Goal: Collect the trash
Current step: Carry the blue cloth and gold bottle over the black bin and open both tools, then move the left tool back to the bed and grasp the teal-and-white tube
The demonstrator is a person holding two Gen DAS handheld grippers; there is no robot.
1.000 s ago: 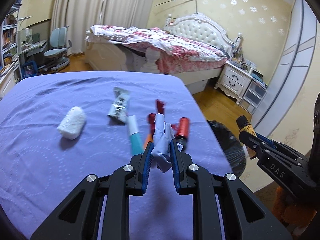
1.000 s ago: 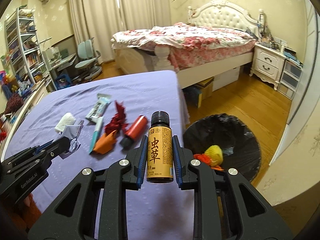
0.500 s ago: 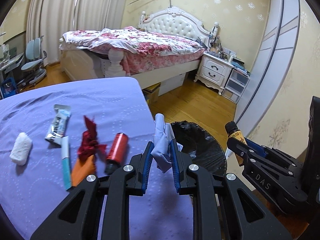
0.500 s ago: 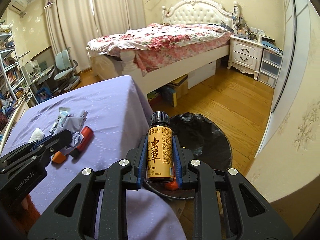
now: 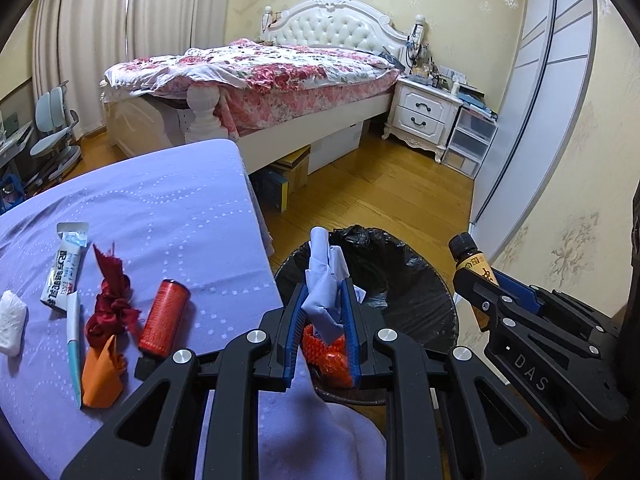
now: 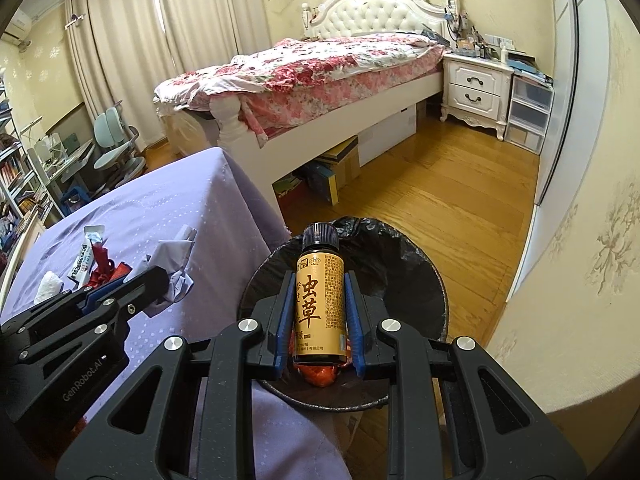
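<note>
Left hand-held gripper (image 5: 323, 312) is clamped on a crumpled pale-blue paper wad (image 5: 326, 280); right hand-held gripper (image 6: 320, 308) is clamped on a small gold-labelled brown bottle with black cap (image 6: 319, 300). Both hang over the round black-lined trash bin (image 5: 416, 292) beside the lilac-covered bench (image 5: 160, 216).

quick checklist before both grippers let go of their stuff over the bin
1. Left gripper shut on the crumpled pale paper: ok.
2. Right gripper shut on the small gold-label bottle: ok.
3. Bottle lines up with the black-lined trash bin: ok in the right wrist view.
4. Paper over the bin opening, not the purple cloth: looks ok, though it sits near the bin's edge; true overlap cannot tell.
5. Bin has room: ok, only some orange trash shows inside.
6. Grippers apart from each other: ok.
</note>
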